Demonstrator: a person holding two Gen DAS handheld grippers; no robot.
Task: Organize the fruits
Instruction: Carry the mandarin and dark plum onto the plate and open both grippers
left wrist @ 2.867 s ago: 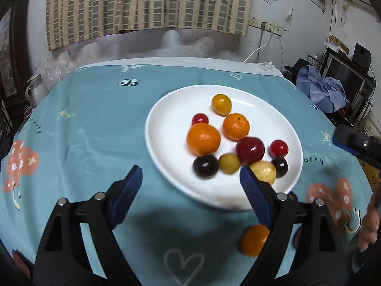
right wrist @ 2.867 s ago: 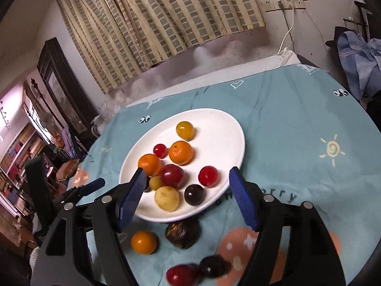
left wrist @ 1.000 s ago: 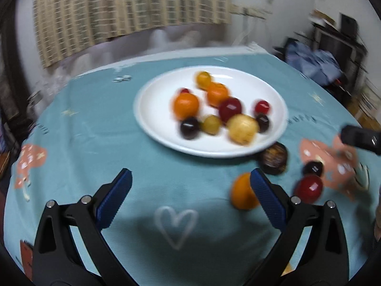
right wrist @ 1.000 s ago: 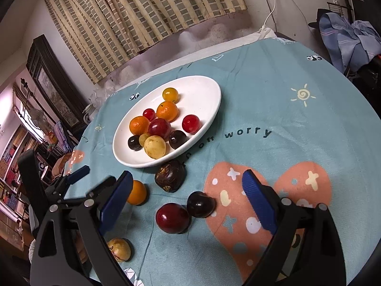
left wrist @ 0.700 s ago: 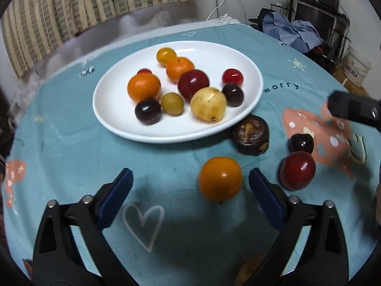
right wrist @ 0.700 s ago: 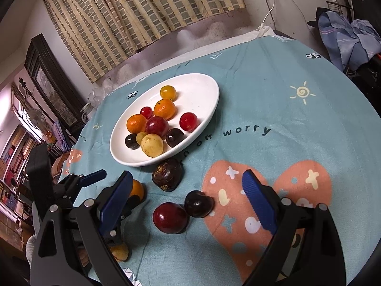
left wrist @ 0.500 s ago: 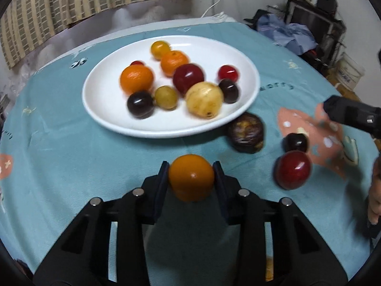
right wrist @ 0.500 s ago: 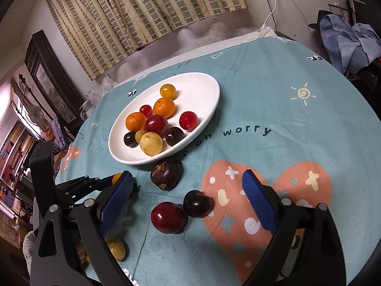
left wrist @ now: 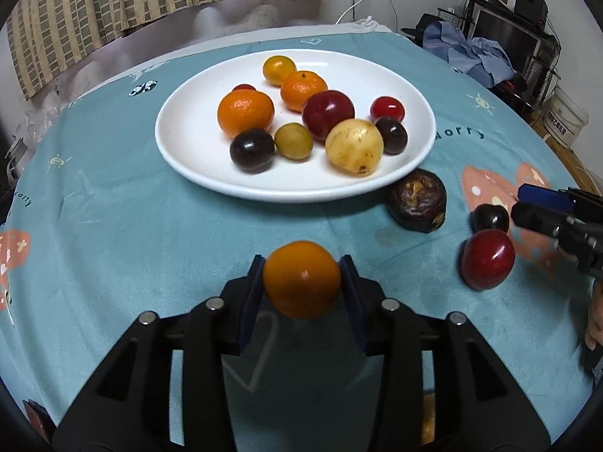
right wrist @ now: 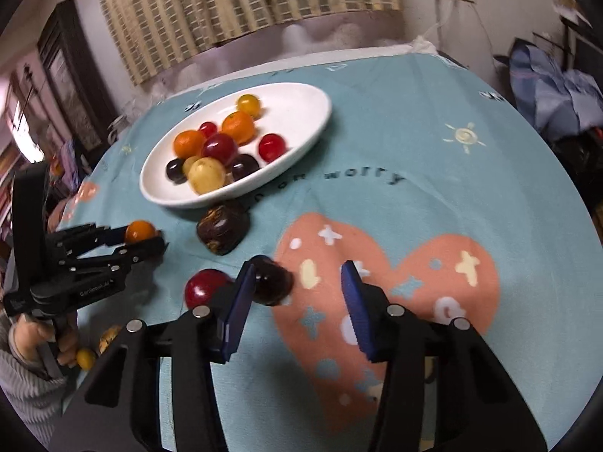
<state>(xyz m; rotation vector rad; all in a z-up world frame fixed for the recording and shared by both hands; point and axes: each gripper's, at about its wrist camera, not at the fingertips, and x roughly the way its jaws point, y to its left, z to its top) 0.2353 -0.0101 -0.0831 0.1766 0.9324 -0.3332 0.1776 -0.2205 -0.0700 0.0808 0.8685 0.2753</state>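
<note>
My left gripper [left wrist: 301,286] is shut on an orange fruit [left wrist: 301,279], held just above the cloth in front of the white plate [left wrist: 181,143]; it also shows in the right wrist view [right wrist: 139,230]. The plate holds several fruits. My right gripper [right wrist: 296,301] is open, low over the cloth, with a dark plum [right wrist: 272,280] against its left finger. A red plum [right wrist: 203,288] lies left of it and a wrinkled dark passion fruit [right wrist: 222,231] sits by the plate's rim. The same three show in the left wrist view: dark plum [left wrist: 490,217], red plum [left wrist: 487,263], passion fruit [left wrist: 417,203].
The round table has a teal cloth [left wrist: 113,218] with a pink heart print [right wrist: 395,282]. Small yellow fruits [right wrist: 86,358] lie near the front left edge by the person's hand. Clothes and a monitor stand off to the right [left wrist: 486,56].
My left gripper closed on the orange fruit and lifted it slightly. My right gripper moved forward and down to the dark plum and narrowed its opening.
</note>
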